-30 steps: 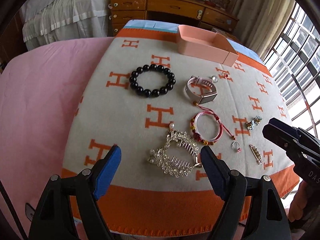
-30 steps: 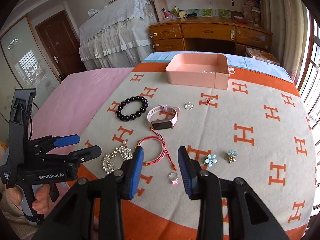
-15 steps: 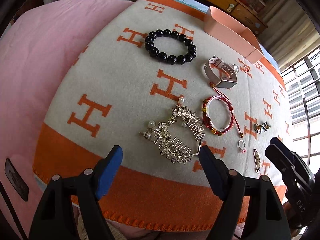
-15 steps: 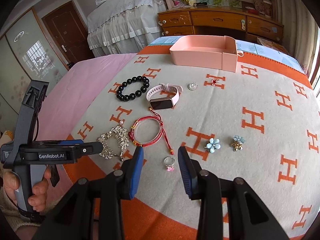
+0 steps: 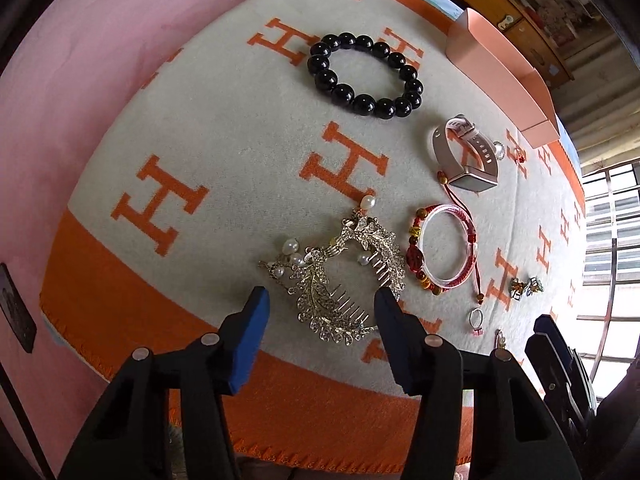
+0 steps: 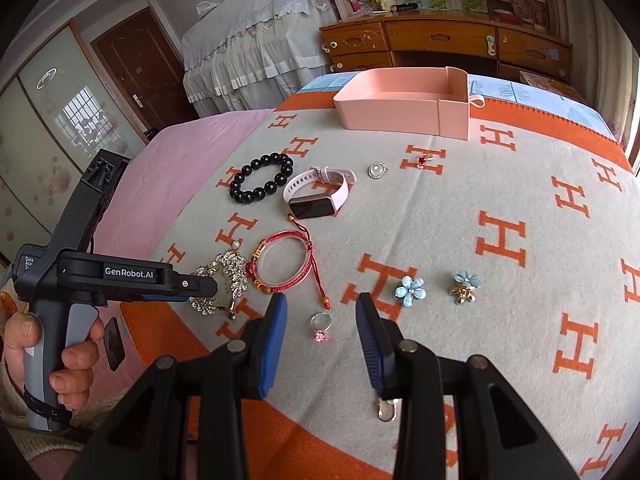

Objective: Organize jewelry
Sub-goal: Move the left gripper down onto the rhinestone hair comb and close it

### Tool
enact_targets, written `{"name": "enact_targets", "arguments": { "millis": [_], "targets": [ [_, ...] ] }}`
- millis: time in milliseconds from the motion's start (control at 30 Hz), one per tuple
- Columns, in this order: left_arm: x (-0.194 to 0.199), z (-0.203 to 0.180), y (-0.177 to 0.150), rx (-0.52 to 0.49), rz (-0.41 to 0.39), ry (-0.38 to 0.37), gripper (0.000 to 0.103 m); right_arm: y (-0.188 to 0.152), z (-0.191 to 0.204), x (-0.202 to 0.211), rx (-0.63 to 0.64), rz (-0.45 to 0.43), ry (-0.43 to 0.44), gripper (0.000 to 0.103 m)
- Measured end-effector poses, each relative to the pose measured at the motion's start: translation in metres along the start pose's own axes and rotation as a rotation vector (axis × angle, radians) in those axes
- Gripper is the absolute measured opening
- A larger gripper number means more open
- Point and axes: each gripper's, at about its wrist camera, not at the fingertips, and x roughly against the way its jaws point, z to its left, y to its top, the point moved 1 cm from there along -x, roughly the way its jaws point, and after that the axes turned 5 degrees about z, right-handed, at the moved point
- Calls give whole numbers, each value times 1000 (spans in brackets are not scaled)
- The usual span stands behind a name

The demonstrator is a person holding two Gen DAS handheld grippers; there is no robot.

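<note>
Starting point, by the look of it; every piece in view lies loose on the cream blanket with orange H pattern (image 6: pixel 440 208), and what shows of the shallow pink plastic tray (image 6: pixel 400 114) at 12 o'clock looks bare, though its floor is partly hidden behind the near wall.

Left gripper (image 5: pixel 320 312): blue pads apart, nothing held, straddling the silver rhinestone leaf hair comb with pearls (image 5: pixel 340 276) from above; whether the pads touch it cannot be told.

Right gripper (image 6: pixel 320 320): pads apart, empty, framing the small silver ring with pink stone (image 6: pixel 320 326).

Waiting on the blanket: black bead bracelet (image 6: pixel 262 178) at 11 o'clock; pink-strapped smartwatch (image 6: pixel 318 196) just beside it; red cord bracelet with clear bangle (image 6: pixel 286 262) beside the comb; two blue flower clips (image 6: pixel 410 290) at 3 o'clock; round white brooch (image 6: pixel 378 170) and tiny red charm (image 6: pixel 422 160) near the tray; gold pin (image 6: pixel 388 410) under the right finger.

Judgement: nothing sorted yet; comb and ring likely first lifts; whole lot left.
</note>
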Motion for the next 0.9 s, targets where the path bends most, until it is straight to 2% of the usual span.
{"name": "enact_targets", "arguments": {
  "millis": [267, 300, 367, 600, 900],
  "targets": [
    [-5, -11, 6, 25, -25, 19, 47, 0, -6, -5, 8, 18, 13, 36],
    [-5, -13, 8, 25, -29, 30, 44, 0, -7, -5, 9, 19, 13, 36],
    [-6, -16, 9, 22, -35, 59, 28, 0, -8, -6, 11, 21, 15, 36],
    [-7, -15, 13, 28, -53, 50, 27, -2, -13, -5, -4, 25, 13, 36],
    [1, -10, 4, -24, -84, 58, 26, -2, -7, -4, 13, 32, -1, 36]
  ]
}}
